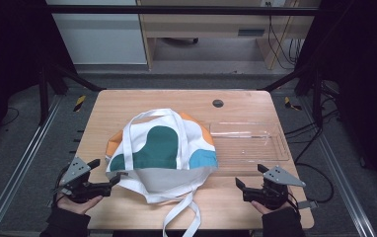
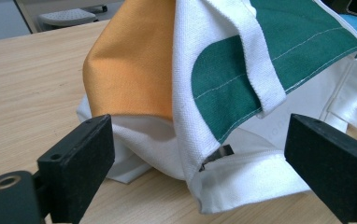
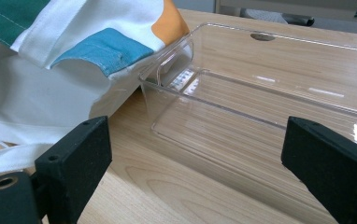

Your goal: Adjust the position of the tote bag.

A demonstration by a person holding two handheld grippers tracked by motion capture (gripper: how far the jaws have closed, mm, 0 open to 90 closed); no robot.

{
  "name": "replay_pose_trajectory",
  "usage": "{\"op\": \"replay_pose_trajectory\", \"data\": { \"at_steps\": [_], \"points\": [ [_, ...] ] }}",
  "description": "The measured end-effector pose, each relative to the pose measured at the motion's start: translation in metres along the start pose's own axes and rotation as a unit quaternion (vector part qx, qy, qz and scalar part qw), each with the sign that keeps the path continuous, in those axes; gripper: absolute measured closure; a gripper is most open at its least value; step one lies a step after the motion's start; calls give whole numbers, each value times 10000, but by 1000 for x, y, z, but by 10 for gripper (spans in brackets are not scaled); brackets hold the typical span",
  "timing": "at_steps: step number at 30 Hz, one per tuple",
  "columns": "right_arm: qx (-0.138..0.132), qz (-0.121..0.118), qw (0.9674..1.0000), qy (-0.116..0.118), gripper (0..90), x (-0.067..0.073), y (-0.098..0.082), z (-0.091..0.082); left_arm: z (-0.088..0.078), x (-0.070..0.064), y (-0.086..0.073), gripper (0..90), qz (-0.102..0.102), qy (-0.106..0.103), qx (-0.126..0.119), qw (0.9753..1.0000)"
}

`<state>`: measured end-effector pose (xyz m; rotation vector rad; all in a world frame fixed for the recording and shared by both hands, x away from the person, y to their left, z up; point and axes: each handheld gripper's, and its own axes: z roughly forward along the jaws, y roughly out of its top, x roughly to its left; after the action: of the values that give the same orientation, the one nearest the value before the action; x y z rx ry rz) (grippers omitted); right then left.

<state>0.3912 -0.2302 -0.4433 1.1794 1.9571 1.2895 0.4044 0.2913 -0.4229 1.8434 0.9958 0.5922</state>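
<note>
Bag (image 1: 163,148) slumped beside tray (image 1: 275,148); left gripper (image 2: 200,163) and right gripper (image 3: 197,163) released. Pinch the near hem squarely, avoiding loose straps.

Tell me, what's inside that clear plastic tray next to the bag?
The clear tray looks empty: the wooden table shows through its bottom. The tote bag drapes over its left end, so that corner is hidden.

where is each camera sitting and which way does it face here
High view: above the person's side, looking forward and down on the table; both hands, left gripper and right gripper show.
Left gripper view: rides the left gripper, faces the tote bag between open jaws.
Right gripper view: rides the right gripper, faces the clear tray.
All three views share the bag.
</note>
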Motion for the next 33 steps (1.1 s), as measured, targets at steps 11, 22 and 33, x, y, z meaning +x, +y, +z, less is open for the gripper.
{"op": "replay_pose_trajectory", "data": {
  "at_steps": [11,22,33],
  "points": [
    [46,-71,9999,106,145,5,1,1,0,0,-1,185,72,28,7,10000],
    [121,-153,9991,370,228,17,4,6,6,-1,-3,345,97,37,104,9999],
    [155,-263,9974,651,326,33,9,15,8,-1,-4,540,126,-82,152,9998]
  ]
}}
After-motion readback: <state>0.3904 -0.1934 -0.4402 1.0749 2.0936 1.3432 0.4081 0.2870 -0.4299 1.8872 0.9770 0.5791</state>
